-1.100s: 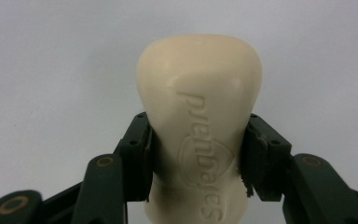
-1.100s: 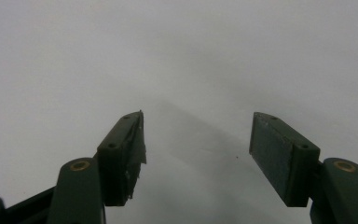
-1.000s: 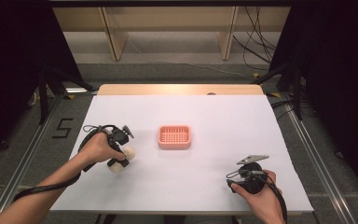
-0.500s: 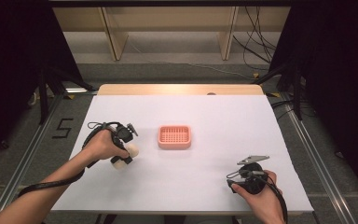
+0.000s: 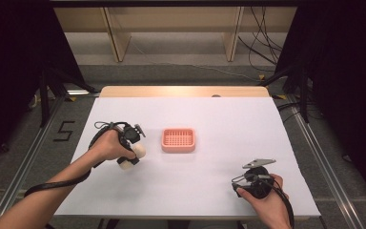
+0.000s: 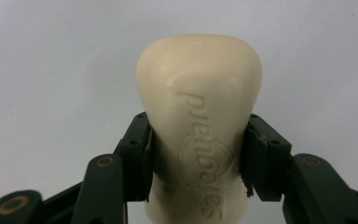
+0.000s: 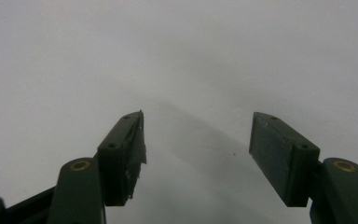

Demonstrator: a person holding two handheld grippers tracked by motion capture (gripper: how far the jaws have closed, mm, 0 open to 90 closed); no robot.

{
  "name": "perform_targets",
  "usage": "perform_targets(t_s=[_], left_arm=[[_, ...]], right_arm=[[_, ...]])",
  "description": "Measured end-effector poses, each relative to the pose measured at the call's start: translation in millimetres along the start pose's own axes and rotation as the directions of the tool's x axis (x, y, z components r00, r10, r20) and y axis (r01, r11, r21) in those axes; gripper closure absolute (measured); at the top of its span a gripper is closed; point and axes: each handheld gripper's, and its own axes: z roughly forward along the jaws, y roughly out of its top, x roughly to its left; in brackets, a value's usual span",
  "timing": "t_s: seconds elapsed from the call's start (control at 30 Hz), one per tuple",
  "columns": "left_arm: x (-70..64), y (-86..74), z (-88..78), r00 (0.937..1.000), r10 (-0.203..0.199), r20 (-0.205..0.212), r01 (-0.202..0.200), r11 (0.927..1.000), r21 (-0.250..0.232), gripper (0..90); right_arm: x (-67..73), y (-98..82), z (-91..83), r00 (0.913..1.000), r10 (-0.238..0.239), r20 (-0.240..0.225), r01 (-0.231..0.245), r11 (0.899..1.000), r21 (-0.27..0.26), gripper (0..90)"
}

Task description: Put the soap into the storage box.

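The left gripper [image 6: 196,154] pinches a cream bar of soap [image 6: 199,112] over the white table [image 5: 209,124], just left of the pink soap dish [image 5: 178,140]. It seems the carrying step; next the soap should be lowered into the dish. The right gripper [image 7: 198,156] rests with jaws spread apart and empty.

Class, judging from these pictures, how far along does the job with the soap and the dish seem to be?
Done: the left hand-held gripper is shut on the cream-coloured bar of soap, its pads pressing both sides. In hand: the soap is held left of the pink plastic ridged soap dish. Left: the dish holds nothing, so placing the soap there probably remains. The right hand-held gripper is open over the white table.
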Motion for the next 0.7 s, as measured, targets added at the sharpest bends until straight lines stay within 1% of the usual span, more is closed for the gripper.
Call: perform_targets(t_s=[0.1,0.13,0.2,0.23,0.43,0.53,0.7], left_arm=[[0.0,1.9,-0.2,1.0000,0.002,-0.003,-0.002,1.0000,-0.007,49.4],[0.7,3.2,-0.7,0.9999,0.015,-0.005,-0.015,0.9999,-0.002,49.4],[0.2,5.3,-1.0,0.9998,0.017,-0.005,-0.017,0.9999,-0.001,49.4],[-0.1,6.0,-1.0,0.9998,0.020,-0.006,-0.020,0.9998,-0.003,49.4],[-0.4,10.1,-0.7,0.9993,0.037,-0.008,-0.037,0.9992,-0.014,49.4],[0.2,12.8,-1.4,0.9987,0.049,-0.017,-0.049,0.9986,-0.020,49.4],[-0.5,16.8,-2.4,0.9982,0.055,-0.023,-0.055,0.9983,-0.021,49.4]], right_arm=[[0.0,-0.1,0.2,1.0000,0.000,0.001,0.000,1.000,0.000,36.5],[-0.4,-0.4,1.1,0.9999,-0.008,-0.007,0.008,1.000,0.001,36.5],[-0.7,-0.5,1.5,0.9998,-0.016,-0.008,0.016,1.000,-0.002,36.5],[1.1,-0.8,0.3,0.9999,0.005,-0.011,-0.005,1.000,0.013,36.5],[1.2,-1.1,0.8,0.9999,0.001,-0.011,-0.001,1.000,0.014,36.4],[1.3,-1.3,0.4,0.9999,-0.001,-0.010,0.001,1.000,0.013,36.4],[0.9,-2.0,0.3,0.9999,-0.005,-0.012,0.005,1.000,0.013,36.4]])
